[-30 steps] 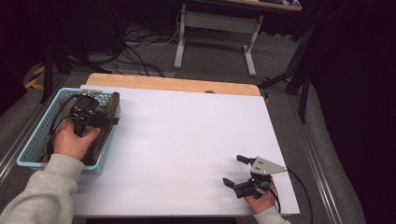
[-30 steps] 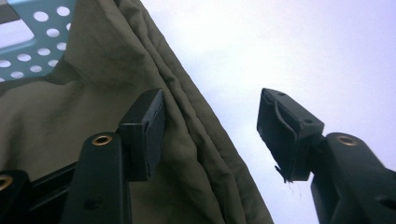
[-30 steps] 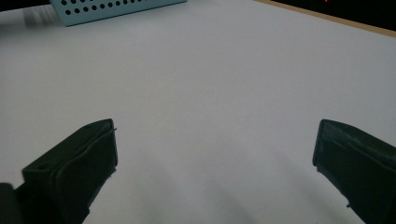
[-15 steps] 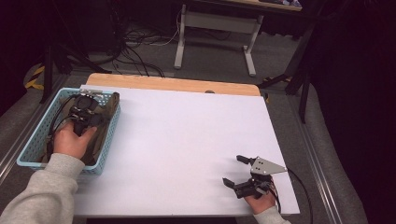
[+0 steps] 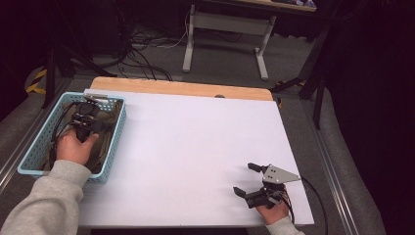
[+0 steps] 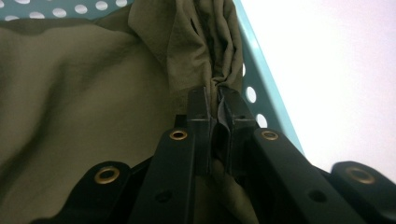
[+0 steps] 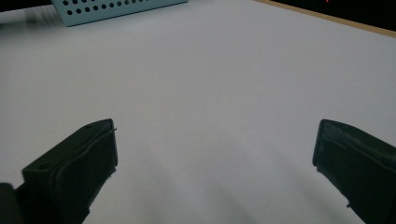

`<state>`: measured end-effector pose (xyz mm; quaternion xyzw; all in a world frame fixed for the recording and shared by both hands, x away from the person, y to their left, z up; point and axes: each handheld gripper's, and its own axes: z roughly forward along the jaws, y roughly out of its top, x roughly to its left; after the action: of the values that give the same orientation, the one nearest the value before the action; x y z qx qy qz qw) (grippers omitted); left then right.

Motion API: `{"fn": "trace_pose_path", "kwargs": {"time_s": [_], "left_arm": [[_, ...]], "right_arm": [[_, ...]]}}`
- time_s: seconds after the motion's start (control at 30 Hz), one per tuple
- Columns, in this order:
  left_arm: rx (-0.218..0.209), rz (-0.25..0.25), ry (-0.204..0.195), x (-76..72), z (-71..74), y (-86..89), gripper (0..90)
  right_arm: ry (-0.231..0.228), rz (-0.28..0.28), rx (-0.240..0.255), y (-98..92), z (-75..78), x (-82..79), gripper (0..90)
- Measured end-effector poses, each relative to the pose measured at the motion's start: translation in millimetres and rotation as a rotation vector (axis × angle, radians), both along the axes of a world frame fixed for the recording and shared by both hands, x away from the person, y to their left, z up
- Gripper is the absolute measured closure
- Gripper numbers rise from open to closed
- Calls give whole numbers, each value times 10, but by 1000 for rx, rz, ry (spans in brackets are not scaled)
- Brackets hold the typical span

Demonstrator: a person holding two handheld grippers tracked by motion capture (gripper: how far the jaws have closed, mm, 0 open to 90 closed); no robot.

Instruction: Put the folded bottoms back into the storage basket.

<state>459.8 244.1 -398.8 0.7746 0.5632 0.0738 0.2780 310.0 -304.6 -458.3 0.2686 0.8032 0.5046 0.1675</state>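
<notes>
**Olive cloth pinched in the basket**

The olive cloth (image 6: 84, 116) lies bunched inside the pale blue perforated basket (image 5: 115, 128) at the left of the white surface (image 5: 195, 147). My left gripper (image 6: 218, 100) has just closed its jaws on a fold by the basket wall. A thin pinch may slip, or lifting may drag the basket. My right gripper (image 5: 247, 180) rests with jaws wide apart.

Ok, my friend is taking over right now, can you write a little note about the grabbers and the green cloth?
Left gripper: inside the light blue perforated plastic basket, jaws shut on a fold of the olive-green cloth.
Right gripper: open, holding nothing, resting over the white table cover near its front right corner.
Done: the cloth is pinched.
Left: the cloth lies in the basket, not yet lifted out; probably it goes onto the table next.
</notes>
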Motion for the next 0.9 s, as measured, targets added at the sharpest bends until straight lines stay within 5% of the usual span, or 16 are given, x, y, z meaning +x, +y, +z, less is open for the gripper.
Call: {"fn": "trace_pose_path", "kwargs": {"time_s": [0.3, 0.4, 0.63, 0.9], "left_arm": [[-30, -21, -66, -83, 87, 11, 744], [-20, -26, -97, -115, 129, 5, 631], [5, -41, -152, -209, 200, -18, 538], [-39, -56, -220, -332, 335, -1, 434]], "right_arm": [[1, -2, 0, -2, 0, -1, 5], [1, -4, -1, -3, 0, -1, 5], [0, -5, 0, -4, -1, -3, 5], [-2, -7, 1, -11, -1, -9, 5]]}}
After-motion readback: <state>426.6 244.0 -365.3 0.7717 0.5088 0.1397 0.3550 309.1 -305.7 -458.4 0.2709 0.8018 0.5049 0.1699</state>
